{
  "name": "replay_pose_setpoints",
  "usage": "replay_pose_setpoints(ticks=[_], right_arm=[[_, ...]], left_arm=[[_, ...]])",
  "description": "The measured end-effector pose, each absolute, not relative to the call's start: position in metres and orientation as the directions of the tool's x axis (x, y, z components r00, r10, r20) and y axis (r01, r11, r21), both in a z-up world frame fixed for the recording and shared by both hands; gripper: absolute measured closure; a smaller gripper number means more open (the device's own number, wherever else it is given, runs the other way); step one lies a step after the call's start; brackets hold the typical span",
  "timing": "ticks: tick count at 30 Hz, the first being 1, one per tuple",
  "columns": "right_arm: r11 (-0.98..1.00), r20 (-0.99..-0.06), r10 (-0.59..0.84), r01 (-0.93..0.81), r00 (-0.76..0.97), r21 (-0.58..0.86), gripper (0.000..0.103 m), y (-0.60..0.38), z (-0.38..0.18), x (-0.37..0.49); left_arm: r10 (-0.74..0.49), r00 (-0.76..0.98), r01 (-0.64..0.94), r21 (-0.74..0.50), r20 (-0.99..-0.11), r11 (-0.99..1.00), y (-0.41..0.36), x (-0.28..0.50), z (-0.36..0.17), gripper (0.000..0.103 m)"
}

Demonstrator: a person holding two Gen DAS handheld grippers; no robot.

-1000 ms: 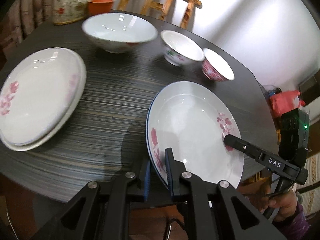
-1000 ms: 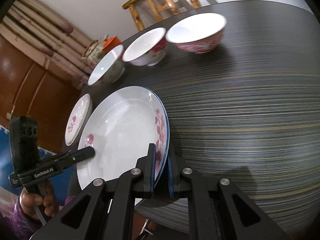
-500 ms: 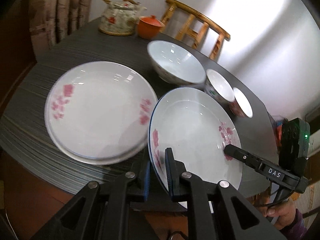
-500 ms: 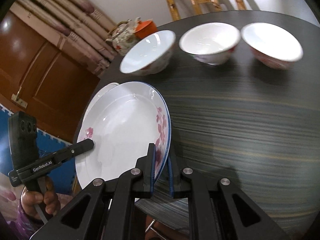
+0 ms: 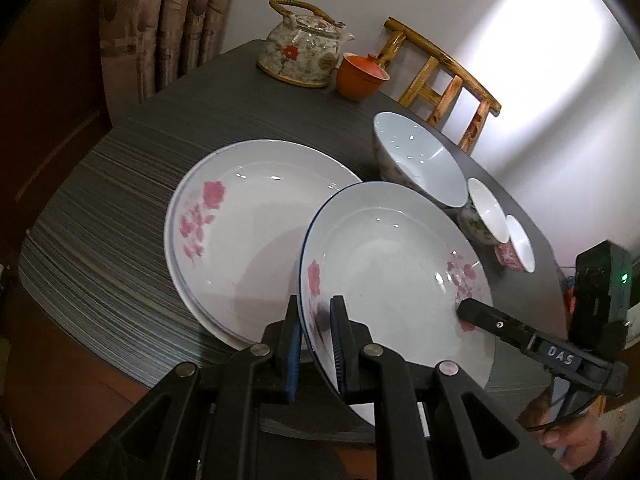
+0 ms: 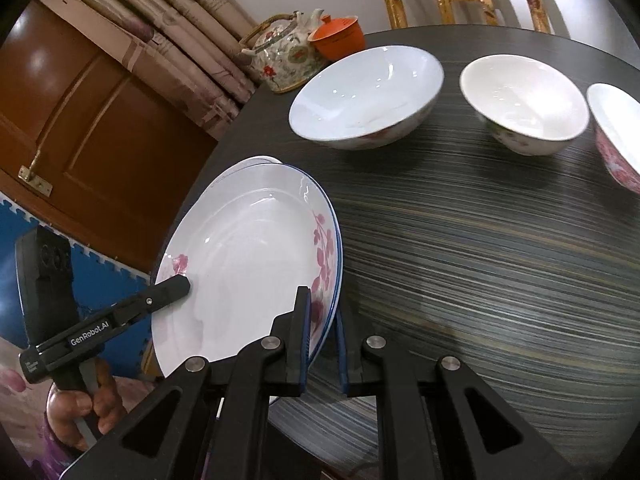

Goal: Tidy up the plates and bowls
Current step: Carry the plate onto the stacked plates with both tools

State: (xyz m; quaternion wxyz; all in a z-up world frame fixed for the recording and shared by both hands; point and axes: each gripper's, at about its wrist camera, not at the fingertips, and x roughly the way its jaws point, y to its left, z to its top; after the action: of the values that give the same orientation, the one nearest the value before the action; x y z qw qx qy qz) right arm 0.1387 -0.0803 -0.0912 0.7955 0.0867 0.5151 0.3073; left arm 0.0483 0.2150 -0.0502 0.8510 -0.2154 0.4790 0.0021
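Glazed blue-rimmed plate (image 5: 394,268), rigid, slippery, breakable, is clamped at opposite rims by left jaws (image 5: 315,344) and right jaws (image 6: 322,344), overhanging the stacked plates (image 5: 248,224) beyond them.

Dark striped table (image 5: 120,216) carries stacked plates (image 5: 240,216), three bowls (image 6: 366,96), teapot (image 5: 302,54)

White plates (image 5: 256,236) carry pink blossoms, the held plate (image 5: 396,276) blue-rimmed, on a dark streaked table (image 6: 500,264) beside an orange lidded cup (image 5: 360,76) and floral teapot (image 5: 300,56).
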Motion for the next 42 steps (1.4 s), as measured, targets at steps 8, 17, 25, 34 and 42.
replay_pose_setpoints(ticks=[8,17,25,34,42], right_arm=[[0.795,-0.778,0.576,-0.392,0.251,0.462,0.091,-0.066,-0.094,0.146],[0.792,-0.782,0.580,-0.382,0.230,0.475,0.091,-0.057,-0.094,0.150],[0.787,-0.776,0.592,-0.366,0.220,0.497,0.090,-0.054,-0.094,0.154],[0.779,-0.769,0.604,-0.361,0.211,0.513,0.089,-0.047,-0.092,0.157],[0.777,-0.764,0.608,-0.358,0.216,0.518,0.087,-0.044,-0.088,0.160]], left_arm=[[-0.185,0.530,-0.242,-0.357,-0.827,0.902,0.226,0.050,-0.059,0.089],[-0.149,0.522,-0.257,-0.321,-0.840,0.912,0.230,0.054,-0.062,0.087],[-0.111,0.513,-0.282,-0.289,-0.851,0.915,0.232,0.056,-0.062,0.082],[-0.063,0.549,-0.300,-0.267,-0.834,0.916,0.238,0.053,-0.050,0.073],[-0.020,0.596,-0.336,-0.272,-0.803,0.902,0.249,0.048,-0.037,0.070]])
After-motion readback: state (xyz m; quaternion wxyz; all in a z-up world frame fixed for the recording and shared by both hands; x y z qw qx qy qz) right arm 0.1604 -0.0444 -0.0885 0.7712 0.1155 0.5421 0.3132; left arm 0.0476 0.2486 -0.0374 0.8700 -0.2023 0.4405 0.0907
